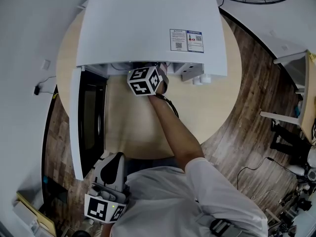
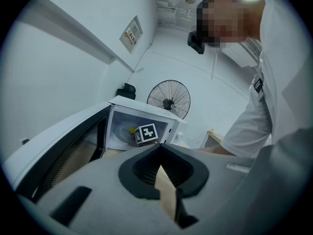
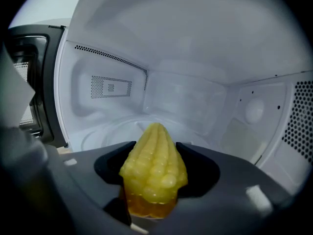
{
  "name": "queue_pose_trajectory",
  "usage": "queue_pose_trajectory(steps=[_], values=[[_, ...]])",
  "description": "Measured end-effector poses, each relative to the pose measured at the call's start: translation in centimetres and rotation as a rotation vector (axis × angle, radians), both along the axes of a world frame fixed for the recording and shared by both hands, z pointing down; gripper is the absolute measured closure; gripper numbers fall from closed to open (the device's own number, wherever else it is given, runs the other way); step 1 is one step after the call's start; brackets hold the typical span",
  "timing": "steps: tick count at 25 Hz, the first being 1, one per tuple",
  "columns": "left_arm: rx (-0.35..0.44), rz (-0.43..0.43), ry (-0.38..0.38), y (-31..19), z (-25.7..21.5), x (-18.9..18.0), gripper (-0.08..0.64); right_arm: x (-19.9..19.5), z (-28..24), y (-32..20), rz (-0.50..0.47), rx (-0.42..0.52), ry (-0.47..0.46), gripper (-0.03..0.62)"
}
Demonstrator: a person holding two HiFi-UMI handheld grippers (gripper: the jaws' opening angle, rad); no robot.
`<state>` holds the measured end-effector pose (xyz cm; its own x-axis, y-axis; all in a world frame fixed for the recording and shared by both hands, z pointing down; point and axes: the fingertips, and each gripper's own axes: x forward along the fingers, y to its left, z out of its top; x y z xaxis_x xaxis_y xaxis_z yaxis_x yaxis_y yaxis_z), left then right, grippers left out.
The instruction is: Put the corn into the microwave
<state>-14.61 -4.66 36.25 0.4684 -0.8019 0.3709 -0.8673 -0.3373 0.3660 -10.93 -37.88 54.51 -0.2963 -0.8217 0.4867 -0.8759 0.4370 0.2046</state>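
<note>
The corn was held at the mouth of the open microwave.
Right claw pinched it over the glass turntable; next, it likely needed lowering and release. Left claw was pressed together, empty.

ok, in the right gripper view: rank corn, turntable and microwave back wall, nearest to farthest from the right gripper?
1. corn: clamped between the jaws, centre.
2. turntable: lying low, just beyond the corn.
3. microwave back wall: farthest, upper centre.
</note>
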Motion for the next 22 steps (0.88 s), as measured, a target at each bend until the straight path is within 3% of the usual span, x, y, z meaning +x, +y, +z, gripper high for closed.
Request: queue_pose_trajectory(steps=[9,22], values=[[0.004,0.009,-0.003,-0.05,-0.09,-0.07,0.561,-0.09,0.43,0.02,-0.012,-0.004,0.064,0.324],[0.005,0.001,-0.002,0.07,0.00,0.06,0.561,0.35,0.59,-0.02,-0.005,-0.031,0.031,0.308]])
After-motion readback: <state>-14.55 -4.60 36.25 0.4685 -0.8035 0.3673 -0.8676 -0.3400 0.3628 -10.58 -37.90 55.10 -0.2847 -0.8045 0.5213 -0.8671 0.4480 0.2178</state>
